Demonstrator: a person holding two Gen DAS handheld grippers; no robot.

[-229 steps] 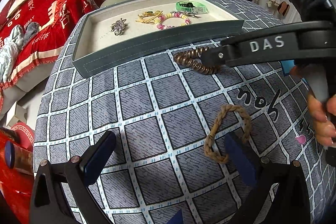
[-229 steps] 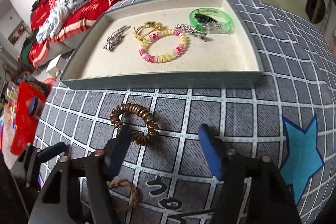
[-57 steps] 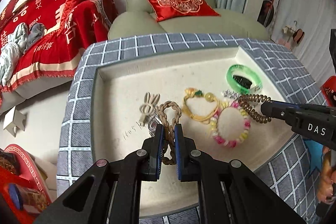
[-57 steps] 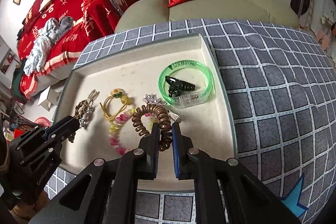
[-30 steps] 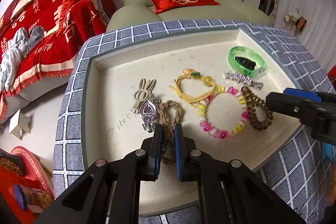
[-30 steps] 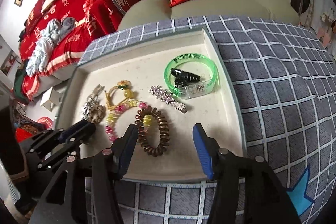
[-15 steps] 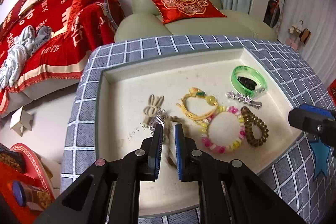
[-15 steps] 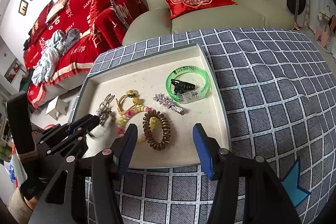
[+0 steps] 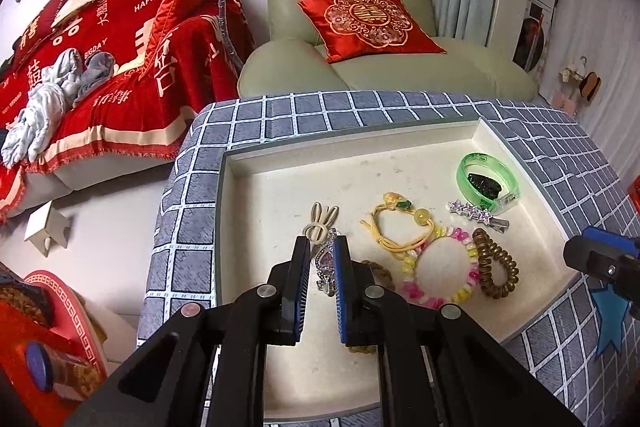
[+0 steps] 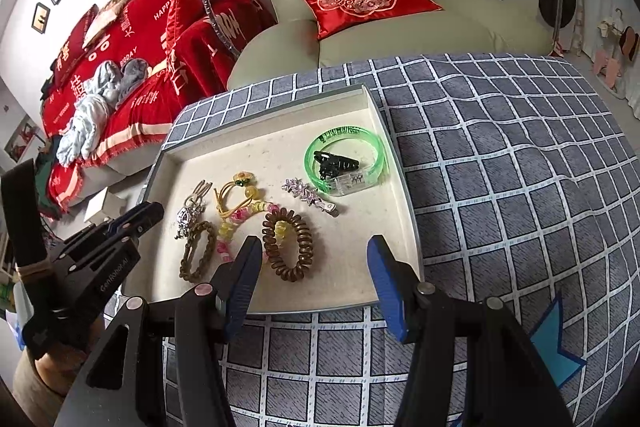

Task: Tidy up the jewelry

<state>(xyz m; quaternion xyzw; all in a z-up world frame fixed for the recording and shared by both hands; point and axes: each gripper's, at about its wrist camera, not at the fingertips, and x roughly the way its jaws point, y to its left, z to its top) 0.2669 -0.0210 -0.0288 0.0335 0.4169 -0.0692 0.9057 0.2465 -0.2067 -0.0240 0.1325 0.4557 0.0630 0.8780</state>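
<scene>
So by my reading this job is about finished. Everything I can find sits inside the tray (image 10: 400, 187): the braided loop (image 10: 197, 251) at lower left of the right wrist view, the coiled brown band (image 10: 288, 247) just right of it, the bead bracelet (image 9: 440, 267), the yellow cord bracelet (image 9: 400, 227), the star clip (image 10: 310, 197) and the green bangle (image 10: 346, 159) with a black clip (image 10: 334, 159) lying inside its ring. No loose piece shows on the checked cloth (image 10: 520, 187) in either view, so I judge nothing is left to collect, though the cloth under my tools is hidden.

My left gripper (image 9: 322, 283), low in the centre of its own frame, has its jaws nearly together with nothing between them; the silver charm (image 9: 326, 259) seen through the slit lies on the tray floor. My right gripper (image 10: 314, 283) stands about half open and empty, poised over the tray's near rim.

The right wrist view gives me the braided loop whole and free of the left tool; in the left wrist view that loop is mostly hidden behind the jaws. The left view, though, shows the pale rabbit-ear clip (image 9: 322, 219) clearly.
</scene>
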